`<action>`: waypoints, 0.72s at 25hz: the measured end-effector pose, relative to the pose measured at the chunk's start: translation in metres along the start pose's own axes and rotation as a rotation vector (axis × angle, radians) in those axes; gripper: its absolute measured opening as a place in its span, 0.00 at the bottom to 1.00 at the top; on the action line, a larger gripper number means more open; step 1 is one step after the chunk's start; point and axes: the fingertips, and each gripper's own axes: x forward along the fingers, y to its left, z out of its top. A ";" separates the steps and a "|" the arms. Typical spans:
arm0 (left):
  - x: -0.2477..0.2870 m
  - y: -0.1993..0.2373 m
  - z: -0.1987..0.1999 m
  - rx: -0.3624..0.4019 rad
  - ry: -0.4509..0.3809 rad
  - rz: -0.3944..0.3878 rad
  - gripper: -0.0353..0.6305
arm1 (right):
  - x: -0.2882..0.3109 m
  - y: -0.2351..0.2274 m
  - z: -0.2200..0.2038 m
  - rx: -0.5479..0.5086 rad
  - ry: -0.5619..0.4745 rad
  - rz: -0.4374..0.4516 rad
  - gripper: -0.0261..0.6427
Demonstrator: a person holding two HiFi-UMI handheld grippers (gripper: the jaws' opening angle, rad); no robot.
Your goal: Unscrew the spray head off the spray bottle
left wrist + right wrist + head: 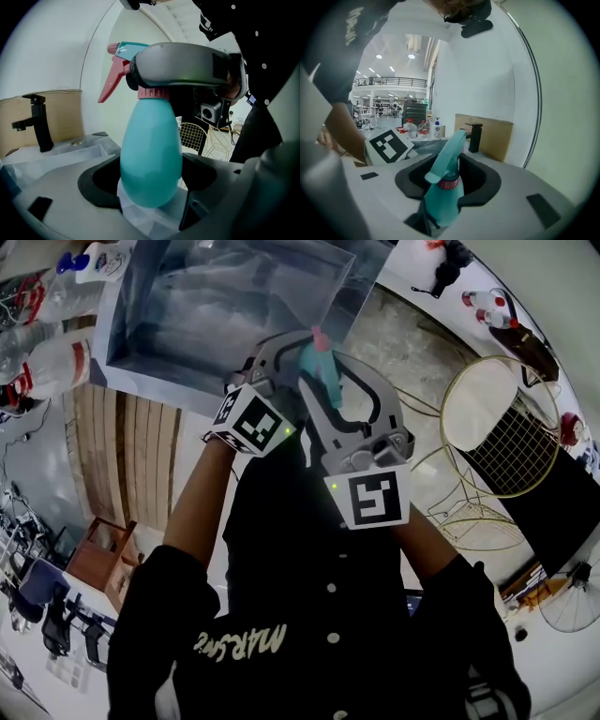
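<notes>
I see a teal spray bottle with a pink collar and a pink trigger, held upright in the air. My left gripper is shut on the bottle's fat lower body, with white padding under it. My right gripper is shut on the spray head just above the collar; its grey jaw crosses the head in the left gripper view. In the head view both grippers meet at the bottle, the left gripper on the left and the right gripper on the right.
A clear plastic bin lies ahead below the hands. A gold wire chair stands to the right. Several bottles sit at the far left. A black faucet stands before a cardboard sheet.
</notes>
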 end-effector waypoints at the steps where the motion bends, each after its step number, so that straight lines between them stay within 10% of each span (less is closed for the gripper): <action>1: 0.000 0.000 0.000 -0.001 -0.003 -0.002 0.66 | 0.000 0.002 0.000 -0.023 -0.012 0.055 0.27; 10: 0.001 -0.002 0.001 0.064 -0.025 -0.071 0.66 | -0.022 0.015 -0.003 -0.177 -0.217 0.945 0.27; 14: 0.003 0.000 0.001 0.057 -0.023 -0.075 0.66 | -0.019 0.017 0.005 -0.150 -0.219 1.090 0.27; 18: 0.003 0.001 0.002 0.052 -0.021 -0.071 0.66 | -0.015 0.015 0.005 -0.137 -0.202 1.055 0.28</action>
